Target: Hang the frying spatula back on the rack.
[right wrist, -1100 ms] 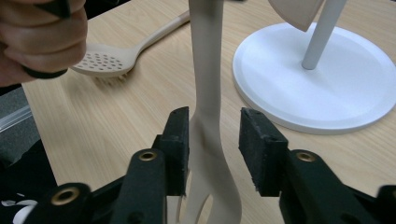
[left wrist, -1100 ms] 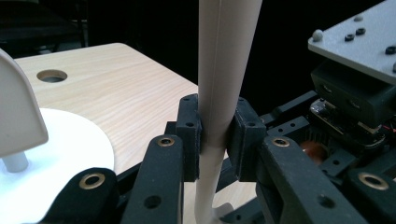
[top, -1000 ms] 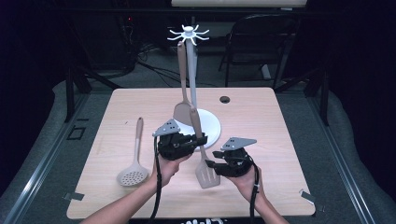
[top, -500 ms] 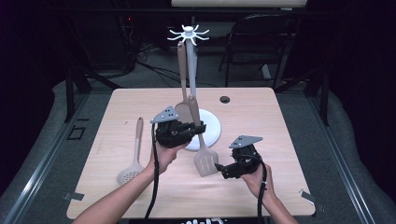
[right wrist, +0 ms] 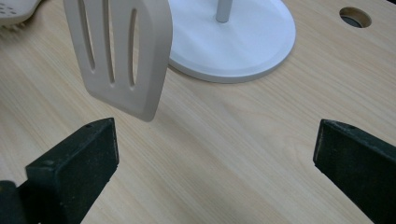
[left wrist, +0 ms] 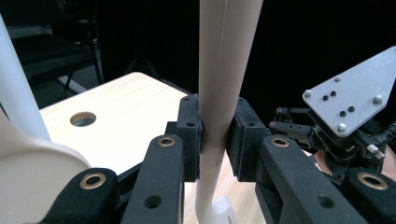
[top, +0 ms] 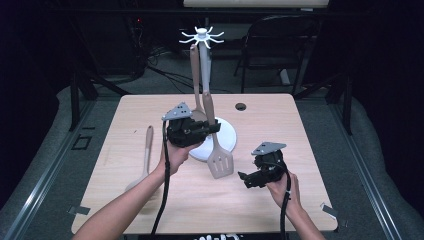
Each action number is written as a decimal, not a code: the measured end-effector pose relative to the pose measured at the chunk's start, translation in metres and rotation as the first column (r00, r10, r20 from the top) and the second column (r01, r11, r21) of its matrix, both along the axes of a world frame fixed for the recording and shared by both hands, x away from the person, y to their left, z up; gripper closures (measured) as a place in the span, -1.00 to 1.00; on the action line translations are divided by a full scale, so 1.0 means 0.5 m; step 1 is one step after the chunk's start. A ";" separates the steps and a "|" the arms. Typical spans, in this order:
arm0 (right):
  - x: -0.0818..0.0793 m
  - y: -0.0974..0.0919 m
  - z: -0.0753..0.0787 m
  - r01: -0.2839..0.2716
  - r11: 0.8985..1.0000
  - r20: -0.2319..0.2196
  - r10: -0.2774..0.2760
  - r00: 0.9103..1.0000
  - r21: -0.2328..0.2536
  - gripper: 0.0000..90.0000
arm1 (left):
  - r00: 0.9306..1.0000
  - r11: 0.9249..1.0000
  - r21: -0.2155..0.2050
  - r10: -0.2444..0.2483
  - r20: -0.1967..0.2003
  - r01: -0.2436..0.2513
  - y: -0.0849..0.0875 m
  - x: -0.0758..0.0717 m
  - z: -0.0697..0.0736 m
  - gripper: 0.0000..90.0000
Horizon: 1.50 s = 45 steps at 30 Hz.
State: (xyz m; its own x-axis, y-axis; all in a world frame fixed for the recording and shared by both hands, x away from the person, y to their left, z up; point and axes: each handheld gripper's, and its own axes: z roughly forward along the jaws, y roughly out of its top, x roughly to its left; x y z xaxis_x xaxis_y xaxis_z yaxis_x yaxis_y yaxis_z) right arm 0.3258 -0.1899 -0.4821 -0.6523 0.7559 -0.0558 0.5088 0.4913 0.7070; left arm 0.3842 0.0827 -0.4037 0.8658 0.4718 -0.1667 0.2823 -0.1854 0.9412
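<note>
Since a second ago, seen from the high view, the right tool (top: pixel 246 179) has let go of the turner (top: pixel 216 145) and backed off toward the worktop's (top: pixel 280 130) near right; its jaws have just been opening, with nothing between them. The left tool (top: pixel 212 125) has lifted the turner by its handle, so the blade hangs clear of the wood beside the white rack (top: pixel 202 75). That looks like a handover done, with hanging on the rack next. Counted: one rack, one turner in hand, one utensil (top: pixel 195 75) already hanging, one skimmer (top: pixel 146 155) lying at the left, two tools.

Left tool view: jaws clamped on the turner's handle (left wrist: pixel 219 93); the right tool (left wrist: pixel 345 116) sits beyond.

Right tool view: jaws wide apart, empty, the slotted blade (right wrist: pixel 121 56) hanging ahead, the rack's base (right wrist: pixel 233 37) behind it.
</note>
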 end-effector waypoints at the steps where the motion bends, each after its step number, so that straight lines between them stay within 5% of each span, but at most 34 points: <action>1: 0.000 -0.002 0.000 0.003 1.000 -0.004 -0.003 1.000 -0.006 -1.00 | 1.000 1.000 -0.001 -0.002 0.005 0.002 -0.001 0.002 0.003 0.71; 14: 0.012 -0.010 -0.009 0.007 1.000 -0.041 -0.008 0.999 -0.025 -1.00 | 1.000 1.000 0.022 0.010 0.015 -0.010 -0.008 0.034 0.032 0.71; 45: 0.012 -0.004 -0.013 -0.008 0.998 -0.048 0.005 0.999 -0.058 -1.00 | 0.999 0.998 0.043 0.035 0.025 -0.037 -0.025 0.108 0.106 0.71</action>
State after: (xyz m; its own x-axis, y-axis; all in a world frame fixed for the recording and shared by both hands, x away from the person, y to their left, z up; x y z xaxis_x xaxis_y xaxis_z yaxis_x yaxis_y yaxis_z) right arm 0.3320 -0.1917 -0.4889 -0.6600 0.7481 -0.0684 0.5382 0.5345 0.6517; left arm 0.4383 0.0699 -0.3507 0.8517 0.5090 -0.1245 0.2666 -0.2164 0.9392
